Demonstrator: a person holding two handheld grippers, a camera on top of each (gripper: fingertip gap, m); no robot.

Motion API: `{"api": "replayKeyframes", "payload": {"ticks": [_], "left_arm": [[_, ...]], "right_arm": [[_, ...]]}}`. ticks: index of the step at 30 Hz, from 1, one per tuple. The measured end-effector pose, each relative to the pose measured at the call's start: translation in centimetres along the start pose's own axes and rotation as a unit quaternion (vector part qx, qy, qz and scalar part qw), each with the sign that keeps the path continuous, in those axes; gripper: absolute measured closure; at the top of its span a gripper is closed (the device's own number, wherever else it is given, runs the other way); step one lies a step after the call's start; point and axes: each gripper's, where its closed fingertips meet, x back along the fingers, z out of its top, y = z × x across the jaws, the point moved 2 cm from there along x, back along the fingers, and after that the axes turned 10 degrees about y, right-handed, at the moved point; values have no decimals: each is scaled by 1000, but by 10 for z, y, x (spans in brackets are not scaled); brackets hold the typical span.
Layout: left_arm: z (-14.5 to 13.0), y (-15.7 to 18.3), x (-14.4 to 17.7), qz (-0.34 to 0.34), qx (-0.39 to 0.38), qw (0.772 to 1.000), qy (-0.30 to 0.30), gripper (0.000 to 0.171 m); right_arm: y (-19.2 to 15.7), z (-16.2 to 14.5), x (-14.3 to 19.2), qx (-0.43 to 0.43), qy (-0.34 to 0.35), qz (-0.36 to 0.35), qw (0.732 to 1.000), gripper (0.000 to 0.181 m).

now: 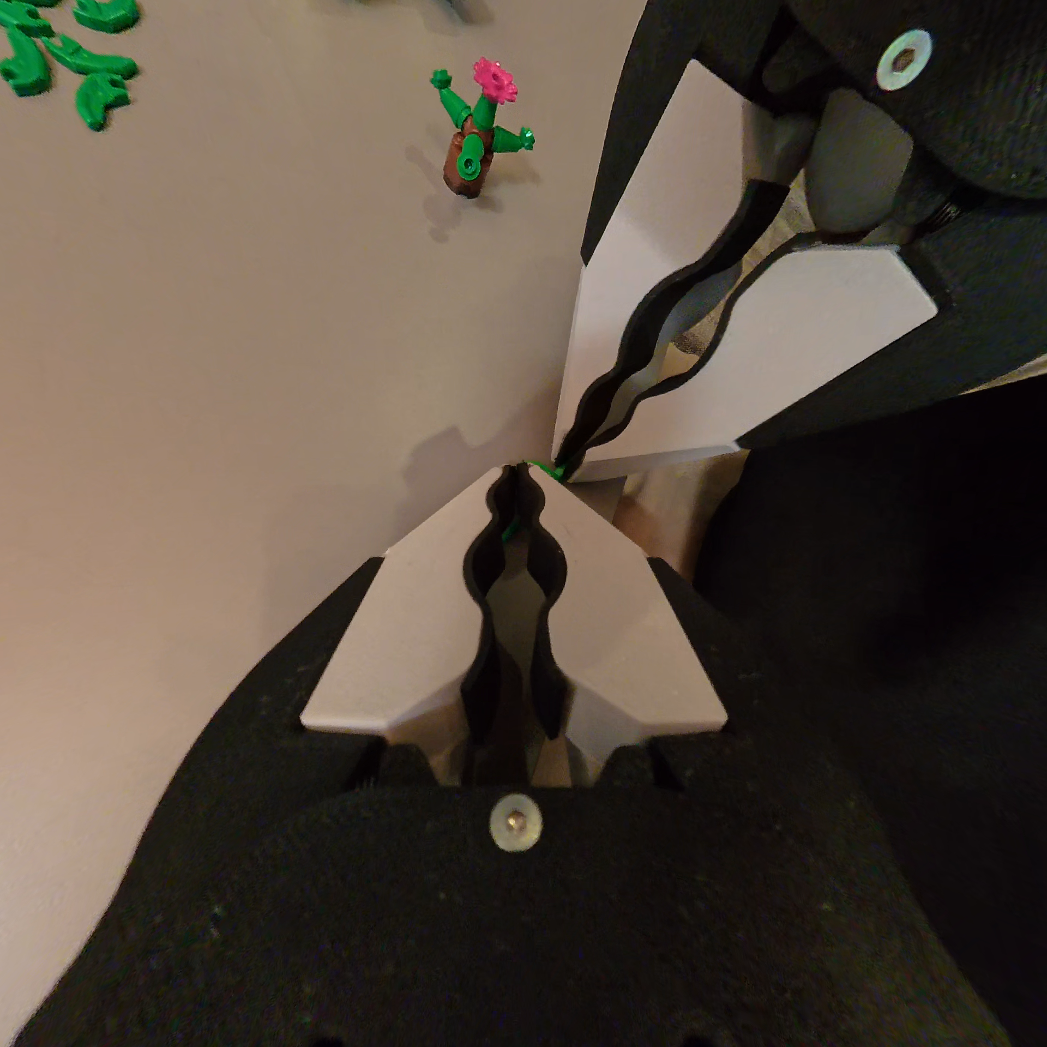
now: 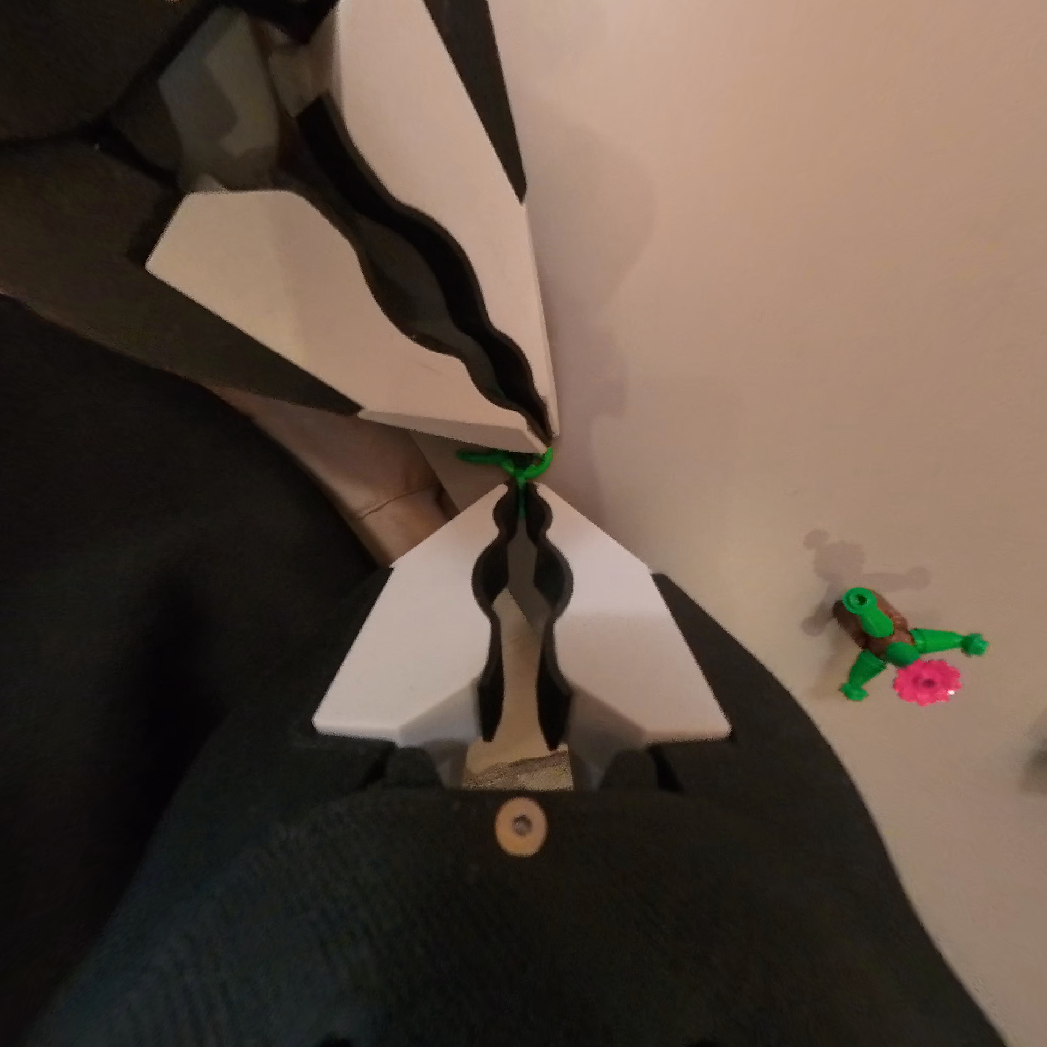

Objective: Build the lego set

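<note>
Left gripper (image 1: 516, 469) is pinched shut on a thin green stem piece (image 2: 518, 465), and my right gripper (image 2: 518, 492) is clamped on it too, tips nearly touching above the table (image 1: 226, 340). Stem runs crosswise between both tips. Small flower build (image 1: 481, 127) lies well apart, flower end pointing away.

Bench (image 1: 226, 396) wide open left of the two grippers | small flower build (image 1: 481, 136) stands well off, alone | loose green leaves (image 1: 68, 62) clutter the far corner | right gripper (image 1: 561, 462) crowds left gripper (image 1: 516, 470), tips nearly touching
</note>
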Motion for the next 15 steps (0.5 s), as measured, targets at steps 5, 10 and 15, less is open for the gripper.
{"api": "replayKeyframes", "payload": {"ticks": [5, 10, 15], "left_arm": [[1, 0, 1, -3, -2, 1000, 3, 168], [1, -1, 4, -8, 8, 1000, 6, 169], [1, -3, 6, -7, 12, 1000, 4, 169]], "right_arm": [[-1, 0, 0, -14, -5, -18, 1000, 181], [-1, 2, 0, 5, 1, -51, 999, 180], [0, 4, 0, 45, 0, -80, 996, 180]]}}
